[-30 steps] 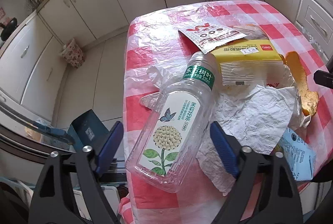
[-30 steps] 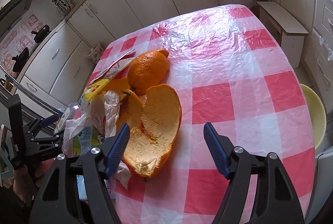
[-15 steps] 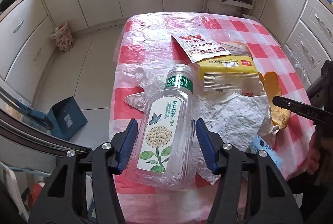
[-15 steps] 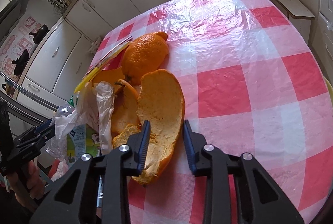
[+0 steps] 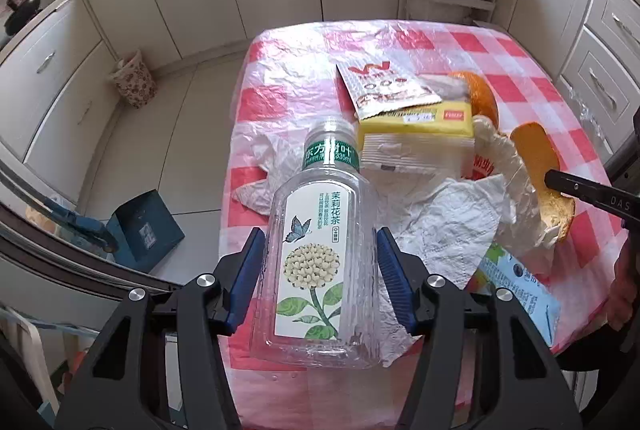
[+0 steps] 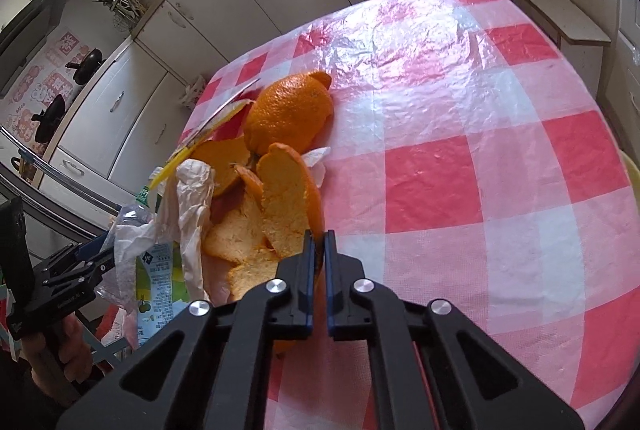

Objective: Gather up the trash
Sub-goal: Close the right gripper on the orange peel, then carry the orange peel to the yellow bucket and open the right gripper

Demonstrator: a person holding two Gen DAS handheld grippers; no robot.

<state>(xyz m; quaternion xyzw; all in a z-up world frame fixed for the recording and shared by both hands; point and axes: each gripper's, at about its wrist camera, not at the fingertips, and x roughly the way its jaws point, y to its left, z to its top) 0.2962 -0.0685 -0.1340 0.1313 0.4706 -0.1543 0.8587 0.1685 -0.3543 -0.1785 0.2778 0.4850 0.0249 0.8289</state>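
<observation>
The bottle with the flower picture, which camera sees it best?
The left wrist view. There the bottle fills the middle, label facing up, clamped by the left gripper. In the right wrist view only its green-banded neck peeks out behind crumpled plastic wrap.

I see the bottle (image 5: pixel 320 254) near the table's (image 5: pixel 516 46) left edge, tissue (image 5: pixel 448 226) just right, peel (image 5: pixel 540 166) beyond.

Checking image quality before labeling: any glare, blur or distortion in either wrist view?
Left wrist: strong fisheye bend with dark corners; sharp focus, the label on the clear bottle is readable; mild sheen on the plastic table cover. Right wrist: same barrel distortion; bright glare washes out the checks at the far end of the cover; orange peel crisp.
</observation>
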